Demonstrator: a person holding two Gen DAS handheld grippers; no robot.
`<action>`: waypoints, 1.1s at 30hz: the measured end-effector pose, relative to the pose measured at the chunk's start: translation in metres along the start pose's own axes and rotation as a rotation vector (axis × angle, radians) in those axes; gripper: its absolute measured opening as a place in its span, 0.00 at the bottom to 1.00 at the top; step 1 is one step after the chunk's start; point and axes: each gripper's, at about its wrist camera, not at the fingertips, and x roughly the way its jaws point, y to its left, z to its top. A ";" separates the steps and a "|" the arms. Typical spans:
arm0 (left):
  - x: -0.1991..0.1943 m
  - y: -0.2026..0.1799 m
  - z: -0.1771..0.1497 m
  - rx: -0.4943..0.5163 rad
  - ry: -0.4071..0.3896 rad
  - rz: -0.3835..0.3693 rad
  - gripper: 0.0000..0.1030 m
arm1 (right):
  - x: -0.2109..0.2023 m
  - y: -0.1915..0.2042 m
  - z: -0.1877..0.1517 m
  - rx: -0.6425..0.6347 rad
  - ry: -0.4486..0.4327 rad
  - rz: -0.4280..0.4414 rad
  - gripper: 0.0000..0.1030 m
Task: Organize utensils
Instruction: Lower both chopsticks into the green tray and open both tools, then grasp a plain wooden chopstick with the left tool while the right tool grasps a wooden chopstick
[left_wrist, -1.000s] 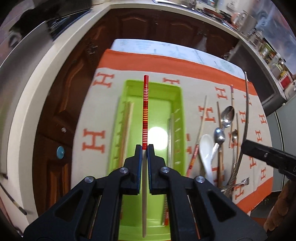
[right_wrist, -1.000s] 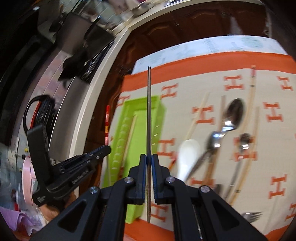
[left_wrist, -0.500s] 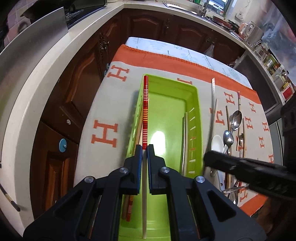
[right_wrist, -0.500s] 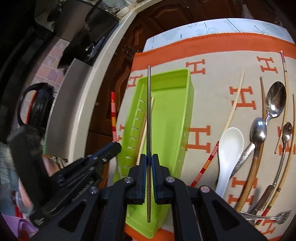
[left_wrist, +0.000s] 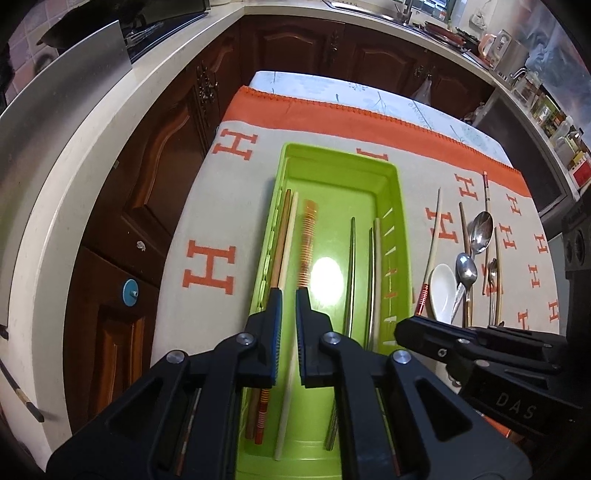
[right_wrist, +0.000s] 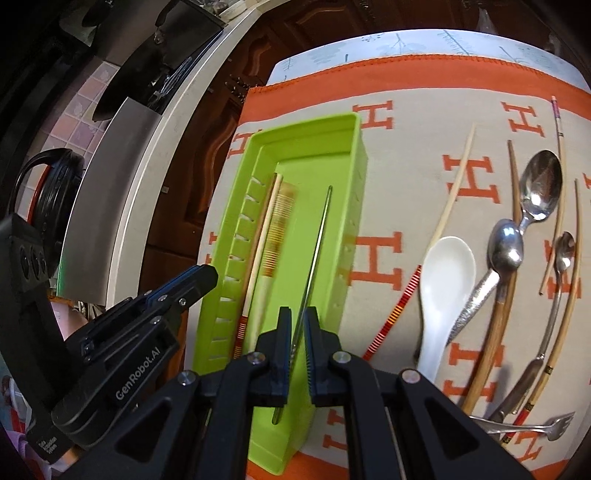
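My left gripper (left_wrist: 288, 295) hangs over the near end of the green tray (left_wrist: 400, 206), jaws parted a little, gripping nothing; the red-banded chopstick (left_wrist: 307, 240) is a blur in the tray beyond them. My right gripper (right_wrist: 296, 317) likewise stands slightly open; the metal chopstick (right_wrist: 317, 236) runs through the gap, contact unclear. Other chopsticks lie along the tray's left and right sides. Right of the tray, on the H-patterned cloth (right_wrist: 406, 122): white spoon (right_wrist: 445, 273), metal spoons (right_wrist: 539, 188), loose chopsticks, a fork (right_wrist: 532, 430) nearest
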 end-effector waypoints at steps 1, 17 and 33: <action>-0.001 -0.001 0.000 0.001 0.001 -0.002 0.10 | -0.001 -0.001 0.000 0.001 -0.002 -0.004 0.07; -0.022 -0.021 -0.010 0.065 -0.034 0.028 0.41 | -0.045 -0.040 -0.021 0.028 -0.072 -0.080 0.07; -0.043 -0.084 -0.011 0.213 -0.050 0.032 0.41 | -0.115 -0.101 -0.037 0.120 -0.222 -0.120 0.23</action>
